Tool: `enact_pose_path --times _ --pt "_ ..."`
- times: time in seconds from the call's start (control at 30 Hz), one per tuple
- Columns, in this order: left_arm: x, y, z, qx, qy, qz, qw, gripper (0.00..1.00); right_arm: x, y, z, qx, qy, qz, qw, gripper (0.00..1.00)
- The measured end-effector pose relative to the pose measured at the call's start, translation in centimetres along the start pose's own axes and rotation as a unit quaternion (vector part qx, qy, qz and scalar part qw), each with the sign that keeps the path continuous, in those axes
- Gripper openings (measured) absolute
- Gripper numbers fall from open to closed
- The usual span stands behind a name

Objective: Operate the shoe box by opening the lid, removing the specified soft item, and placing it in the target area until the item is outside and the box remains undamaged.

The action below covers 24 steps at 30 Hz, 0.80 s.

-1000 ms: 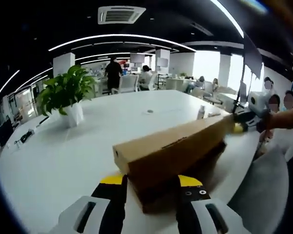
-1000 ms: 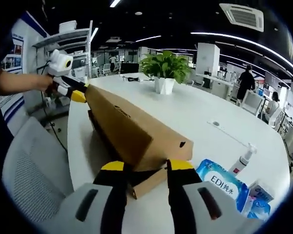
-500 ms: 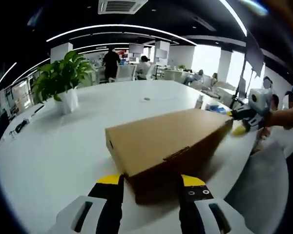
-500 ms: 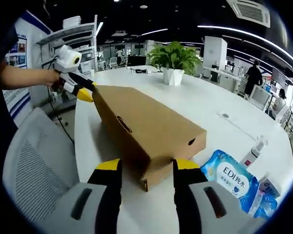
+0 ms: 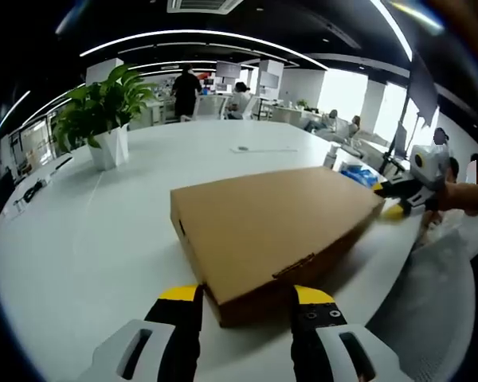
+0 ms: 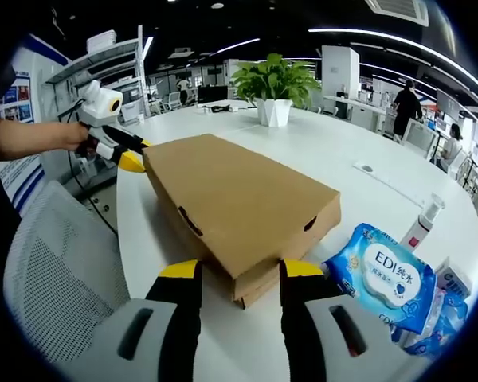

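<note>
Shoe box [image 5: 275, 231] closed, near table [image 5: 88, 231] edge, an open gripper astride each end

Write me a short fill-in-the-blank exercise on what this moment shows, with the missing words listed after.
1. The shoe box lies on the white table with its lid ____.
2. The potted plant stands in a ____ pot.
3. The wipes pack beside the box is coloured ____.
4. Each gripper's fingertips are ____.

Missing words: closed; white; blue; yellow

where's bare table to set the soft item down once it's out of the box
Bare tabletop lies between the shoe box and the potted plant. It is crowded beside the box's far end: wipes pack and spray bottle.
</note>
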State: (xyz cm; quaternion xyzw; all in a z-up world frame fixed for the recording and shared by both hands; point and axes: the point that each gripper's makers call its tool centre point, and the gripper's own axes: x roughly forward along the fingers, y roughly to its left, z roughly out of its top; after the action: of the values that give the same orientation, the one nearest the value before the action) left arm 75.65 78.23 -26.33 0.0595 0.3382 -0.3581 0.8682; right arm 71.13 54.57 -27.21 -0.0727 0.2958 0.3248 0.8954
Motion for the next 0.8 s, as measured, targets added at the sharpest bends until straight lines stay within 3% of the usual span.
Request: enact_pose_path --times 0.4,0.8 --pt "1.1 0.2 -0.8 0.004 0.021 0.008 0.9997 0.44 1.0 -0.5 -1.5 0.025 0.004 -0.013 0.9996 0.34" --pt "2.4 1.5 -0.2 0.012 0.021 0.008 0.9997 0.45 1.4 -1.0 -1.1 0.040 -0.003 -0.019 0.9990 0.34"
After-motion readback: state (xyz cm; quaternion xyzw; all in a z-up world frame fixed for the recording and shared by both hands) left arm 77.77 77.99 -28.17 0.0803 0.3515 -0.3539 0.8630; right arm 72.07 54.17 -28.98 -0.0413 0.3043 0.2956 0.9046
